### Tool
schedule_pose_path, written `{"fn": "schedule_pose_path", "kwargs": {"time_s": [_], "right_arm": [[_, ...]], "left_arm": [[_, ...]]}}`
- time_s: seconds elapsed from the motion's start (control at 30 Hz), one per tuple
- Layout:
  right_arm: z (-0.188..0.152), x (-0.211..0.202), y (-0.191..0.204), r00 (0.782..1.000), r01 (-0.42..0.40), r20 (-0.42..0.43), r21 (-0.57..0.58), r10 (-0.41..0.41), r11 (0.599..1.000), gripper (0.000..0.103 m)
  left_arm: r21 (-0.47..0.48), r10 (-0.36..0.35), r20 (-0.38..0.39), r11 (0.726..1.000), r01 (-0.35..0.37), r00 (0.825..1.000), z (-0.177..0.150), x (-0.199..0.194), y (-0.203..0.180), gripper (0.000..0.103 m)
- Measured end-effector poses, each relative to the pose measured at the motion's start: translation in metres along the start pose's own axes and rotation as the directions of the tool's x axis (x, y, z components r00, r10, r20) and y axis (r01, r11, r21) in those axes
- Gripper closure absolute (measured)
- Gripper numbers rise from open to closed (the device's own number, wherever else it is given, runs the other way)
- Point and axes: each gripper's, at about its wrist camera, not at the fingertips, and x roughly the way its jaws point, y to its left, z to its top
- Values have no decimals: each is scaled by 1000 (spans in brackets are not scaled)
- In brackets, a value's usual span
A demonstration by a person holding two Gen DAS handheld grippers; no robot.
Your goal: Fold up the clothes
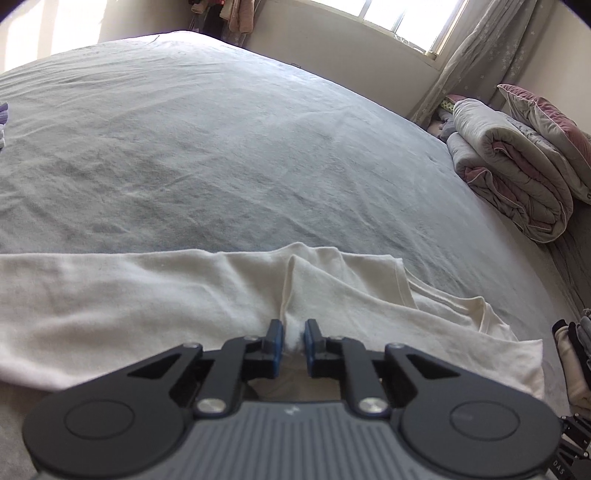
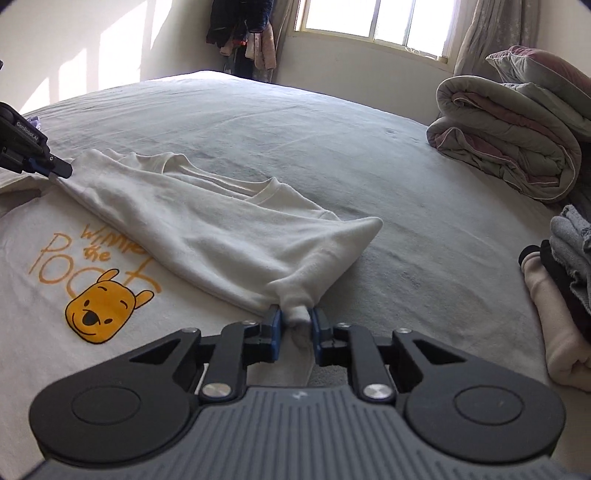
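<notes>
A wide bed (image 1: 221, 147) under a grey-blue cover fills both views and stretches away ahead of both grippers toward a bright window (image 2: 373, 18). Far ahead and to the right of the right gripper, a rolled grey and pink quilt (image 2: 509, 140) lies on the bed with a pillow (image 2: 546, 70) on top of it. Just to the right of that gripper sits a stack of folded clothes (image 2: 561, 295) in cream, black and grey.

The cream T-shirt (image 2: 207, 229) lies on the bed directly in front of both grippers. Its printed front, with an orange bear face and lettering (image 2: 103, 295), lies flat to the left of the right gripper, and a fold of the shirt is drawn over it from one gripper to the other, the collar showing beyond the fold.

The right gripper (image 2: 296, 321) is clenched on a bunched corner of the T-shirt, the cloth pinched between its blue pads right at the tips. The left gripper (image 1: 293, 341) is likewise clamped on a ridge of the same shirt, white fabric squeezed between its pads, with the rest of the cloth spreading ahead and to both sides of it. From the right wrist view, the left gripper (image 2: 59, 170) appears at the far left, its tip meeting the shirt's other end
</notes>
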Motion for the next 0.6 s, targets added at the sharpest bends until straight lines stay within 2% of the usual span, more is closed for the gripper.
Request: {"fn": "schedule_pose_path", "kwargs": {"time_s": [0.07,0.17,0.2,0.23,0.3,0.33,0.4,0.5,0.6], "right_arm": [[2,-4,-7,1000,-9,-19,29,10,1000,91],[1,1,-17,993,-52,-103,67,59,996,91],[0,0,-18,992,-60,-107,71,67,996,88],[0,-1,-20,991,-72,-109,85,81,994,80],[2,-7,-28,988,-105,-101,130,119,986,78],[4,-10,-34,988,-118,-80,158,132,980,69],[7,-13,-46,987,-143,-35,232,155,962,57],[15,-6,-62,982,-183,20,329,187,927,57],[23,12,-72,980,-196,57,415,189,888,57]], "left_arm": [[19,11,-21,1000,-10,1000,0,-1,-3,91],[76,42,-40,996,-39,998,-3,3,-8,89],[99,55,-44,994,-51,997,-5,4,-10,89],[122,68,-47,991,-62,997,-6,6,-11,86],[131,71,-3,989,-70,997,-5,-3,-14,81],[137,61,21,989,-64,998,-4,-8,-16,72],[158,35,55,987,-44,998,-2,-16,-22,68],[204,-17,79,979,1,997,-3,-20,-40,68],[243,-101,61,966,84,993,-11,-10,-63,68]]}}
